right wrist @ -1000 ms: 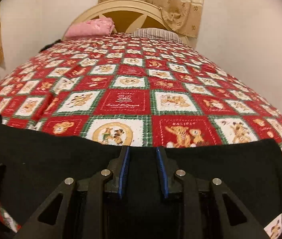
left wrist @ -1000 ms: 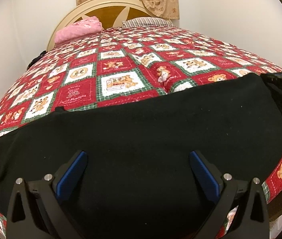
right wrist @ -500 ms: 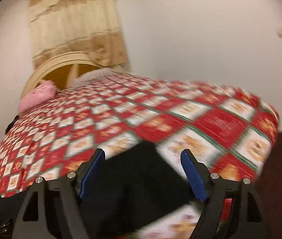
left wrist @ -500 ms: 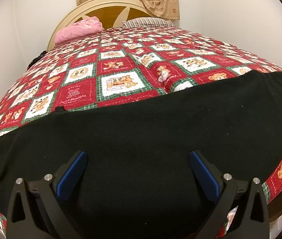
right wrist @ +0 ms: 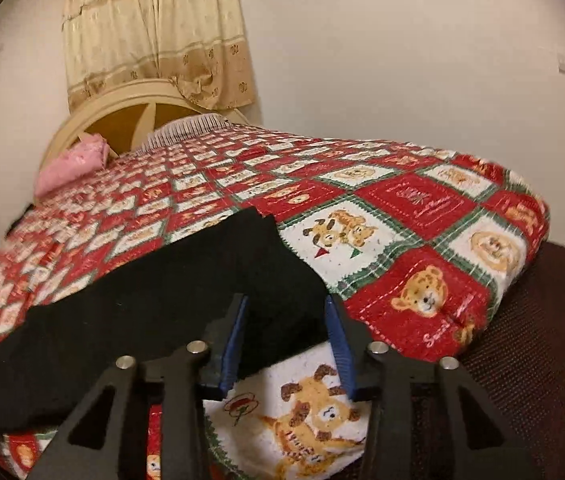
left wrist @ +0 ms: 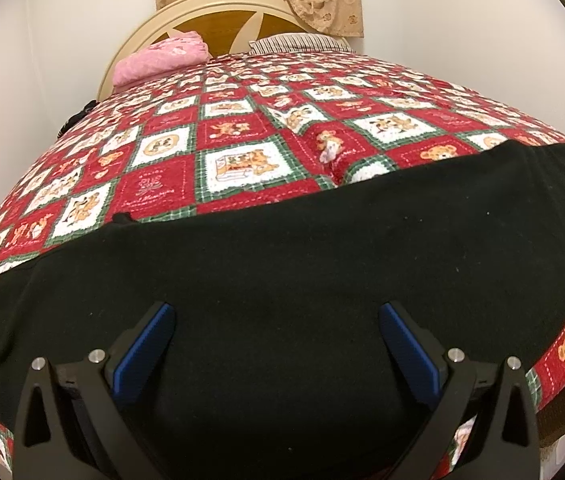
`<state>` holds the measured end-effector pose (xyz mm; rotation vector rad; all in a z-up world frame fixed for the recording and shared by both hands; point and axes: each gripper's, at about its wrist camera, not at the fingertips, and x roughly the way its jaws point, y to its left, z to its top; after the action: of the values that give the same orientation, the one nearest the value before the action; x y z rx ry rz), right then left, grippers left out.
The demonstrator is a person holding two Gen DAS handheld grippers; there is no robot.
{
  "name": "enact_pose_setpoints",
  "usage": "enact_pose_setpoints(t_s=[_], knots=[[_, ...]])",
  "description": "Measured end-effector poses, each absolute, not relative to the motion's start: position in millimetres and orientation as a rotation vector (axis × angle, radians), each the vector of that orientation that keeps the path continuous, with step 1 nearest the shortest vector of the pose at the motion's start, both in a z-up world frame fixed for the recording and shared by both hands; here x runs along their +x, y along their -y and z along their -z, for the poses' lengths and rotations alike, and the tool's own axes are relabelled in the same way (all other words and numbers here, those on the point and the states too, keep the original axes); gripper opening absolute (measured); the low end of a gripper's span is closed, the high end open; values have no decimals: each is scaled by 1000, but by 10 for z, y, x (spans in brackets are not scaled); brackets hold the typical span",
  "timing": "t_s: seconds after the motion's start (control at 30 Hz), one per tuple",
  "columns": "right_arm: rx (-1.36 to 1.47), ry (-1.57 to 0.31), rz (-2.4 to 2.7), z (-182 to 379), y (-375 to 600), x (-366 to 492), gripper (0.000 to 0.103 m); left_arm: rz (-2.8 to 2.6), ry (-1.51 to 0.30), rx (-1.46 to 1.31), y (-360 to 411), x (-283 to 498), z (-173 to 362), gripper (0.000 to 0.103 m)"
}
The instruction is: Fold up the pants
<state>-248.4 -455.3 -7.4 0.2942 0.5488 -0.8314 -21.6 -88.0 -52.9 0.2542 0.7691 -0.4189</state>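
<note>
Left wrist view: the left gripper (left wrist: pixel 274 344) hangs wide apart above the black pants (left wrist: pixel 282 280), spread flat across the quilt (left wrist: pixel 222 140).

Right wrist view: the right gripper (right wrist: pixel 286 332), just closing, stands narrow around the pants' (right wrist: pixel 154 304) corner; whether it pinches, I cannot tell.

- The black pants (left wrist: pixel 282 264) lie flat across the near edge of the bed (left wrist: pixel 242 152); from 9 to 3 o'clock nothing rises above them in the left wrist view.
- Beyond the pants, toward 12 o'clock, the quilt is bare and level right up to the pillows.
- A pink pillow (left wrist: pixel 160 58) at 11 o'clock and a striped pillow (left wrist: pixel 298 42) at 12 o'clock stand against the headboard (left wrist: pixel 210 16), closing the far end.
- The wall (right wrist: pixel 402 60) runs close along the bed's far side, from 1 to 3 o'clock in the right wrist view.
- At 4 o'clock there, the bed corner drops to a dark brown surface (right wrist: pixel 542 340), open beside the right gripper (right wrist: pixel 286 312).
</note>
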Motion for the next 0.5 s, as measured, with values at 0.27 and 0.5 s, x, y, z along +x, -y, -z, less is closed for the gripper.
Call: enact_pose_setpoints(t_s=[0.27, 0.5], knots=[[241, -531, 834, -9, 4409, -2525, 24, 420, -769, 254, 878, -214, 528, 103], [297, -529, 748, 5, 4491, -2540, 24, 420, -769, 254, 877, -213, 530, 103]])
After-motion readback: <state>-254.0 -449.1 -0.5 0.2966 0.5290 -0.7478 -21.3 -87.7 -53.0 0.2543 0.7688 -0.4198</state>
